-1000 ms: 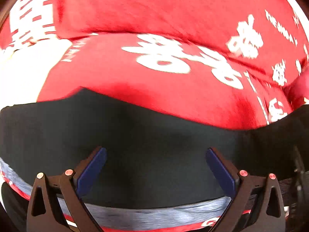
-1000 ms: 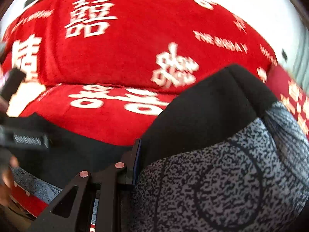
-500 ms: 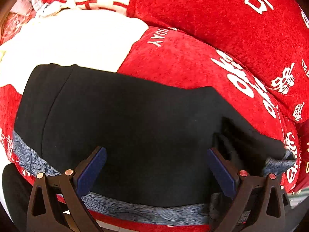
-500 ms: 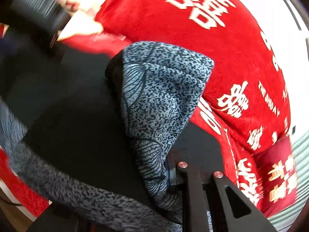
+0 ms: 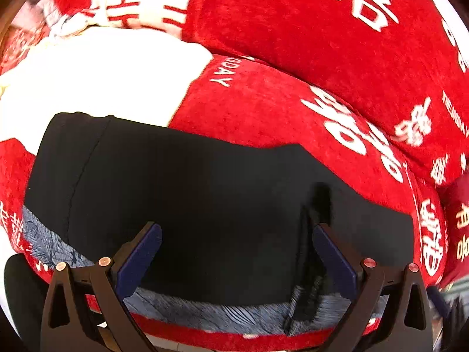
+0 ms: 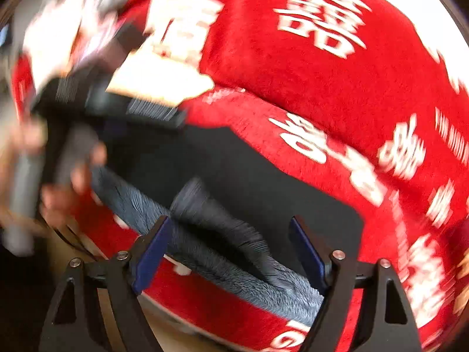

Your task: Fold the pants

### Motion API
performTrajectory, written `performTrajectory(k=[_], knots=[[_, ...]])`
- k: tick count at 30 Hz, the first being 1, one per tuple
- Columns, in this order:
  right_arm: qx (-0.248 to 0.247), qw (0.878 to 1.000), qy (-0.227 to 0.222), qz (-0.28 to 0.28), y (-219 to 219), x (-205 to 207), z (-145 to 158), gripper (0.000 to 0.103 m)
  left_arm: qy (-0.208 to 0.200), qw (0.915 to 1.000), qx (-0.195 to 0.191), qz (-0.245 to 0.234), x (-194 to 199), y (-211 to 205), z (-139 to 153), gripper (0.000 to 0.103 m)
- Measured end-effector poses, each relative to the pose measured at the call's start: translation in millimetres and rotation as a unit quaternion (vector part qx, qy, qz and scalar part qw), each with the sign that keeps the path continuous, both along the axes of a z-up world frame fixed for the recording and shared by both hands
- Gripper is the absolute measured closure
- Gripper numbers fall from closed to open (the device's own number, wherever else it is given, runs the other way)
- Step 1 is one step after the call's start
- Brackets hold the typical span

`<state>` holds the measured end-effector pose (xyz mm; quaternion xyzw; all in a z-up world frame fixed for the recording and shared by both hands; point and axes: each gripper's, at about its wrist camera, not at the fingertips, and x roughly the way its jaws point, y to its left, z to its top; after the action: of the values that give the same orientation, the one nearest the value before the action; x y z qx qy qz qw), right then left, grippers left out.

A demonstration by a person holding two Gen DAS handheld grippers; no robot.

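Note:
Black pants [image 5: 205,199] with a grey patterned band [image 5: 211,314] lie folded flat on a red cushion [image 5: 258,111]. My left gripper [image 5: 237,252] hovers over them, open, with nothing between its blue pads [image 5: 140,255]. In the blurred right wrist view the same pants [image 6: 263,182] show a loose grey fold [image 6: 222,226] bunched on the near edge. My right gripper [image 6: 231,249] has its jaws opening wide; the fold lies between them without being pressed. A hand [image 6: 58,193] holding the left gripper's body shows at the left.
Red cushions with white characters [image 5: 337,29] rise behind the pants as a back wall. A white cloth [image 5: 102,79] lies at the far left of the seat. The cushion's front edge [image 6: 222,308] runs just below the grey band.
The right gripper let go of the grey patterned pant end and opened; the fabric now lies down on the folded pants. The left gripper moved over the black fabric and stayed open.

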<state>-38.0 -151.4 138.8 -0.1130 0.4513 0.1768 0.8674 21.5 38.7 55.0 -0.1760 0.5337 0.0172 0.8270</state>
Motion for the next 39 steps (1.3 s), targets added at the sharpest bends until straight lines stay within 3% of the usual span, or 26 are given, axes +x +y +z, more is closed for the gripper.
performTrajectory(k=[2,5,7,9,12,15,18,23,27,31,35,39], knots=[[0.009,0.998,0.011,-0.053,-29.8,13.7,-9.2,0.018,-0.001,0.9991,0.009,-0.042,-4.7,-25.3,3.3,0.000],[0.038,0.989,0.074,-0.126,-75.9,27.9,-45.3,0.019,0.001,0.9941,0.055,-0.093,-14.9,-63.2,1.4,0.000],[0.081,0.981,0.108,-0.136,-90.4,19.2,-66.6,0.022,0.028,0.9859,0.111,-0.122,-22.4,-84.9,-14.6,0.000],[0.087,0.981,0.116,-0.127,-92.8,11.3,-80.8,0.022,0.053,0.9780,0.148,-0.137,-26.5,-95.7,-34.5,0.000],[0.070,0.985,0.108,-0.116,-87.0,3.8,-80.7,0.022,0.048,0.9812,0.135,-0.129,-29.4,-95.0,-38.5,0.000],[0.110,0.981,0.092,-0.127,-97.9,20.0,-57.2,0.021,0.048,0.9799,0.142,-0.132,-29.8,-97.1,-37.2,0.000],[0.089,0.984,0.067,-0.141,-99.9,50.4,-48.7,0.021,0.051,0.9830,0.128,-0.121,-31.7,-94.9,-39.5,0.000],[0.042,0.984,0.095,-0.148,-91.2,106.7,-87.0,0.022,0.050,0.9839,0.121,-0.122,-32.1,-92.8,-41.4,0.000],[-0.009,0.986,0.092,-0.140,-74.7,125.8,-98.6,0.012,0.048,0.9851,0.112,-0.122,-31.3,-89.9,-43.6,0.000],[-0.029,0.985,0.079,-0.150,-71.3,109.7,-92.5,0.012,0.047,0.9857,0.104,-0.125,-30.6,-87.5,-44.8,0.000],[-0.062,0.985,0.049,-0.155,-68.5,57.5,-90.4,0.012,0.046,0.9859,0.101,-0.125,-30.5,-87.3,-45.2,0.000],[-0.063,0.984,0.022,-0.165,-68.4,8.1,-88.7,0.011,0.046,0.9855,0.102,-0.128,-30.8,-86.8,-43.9,0.000]])
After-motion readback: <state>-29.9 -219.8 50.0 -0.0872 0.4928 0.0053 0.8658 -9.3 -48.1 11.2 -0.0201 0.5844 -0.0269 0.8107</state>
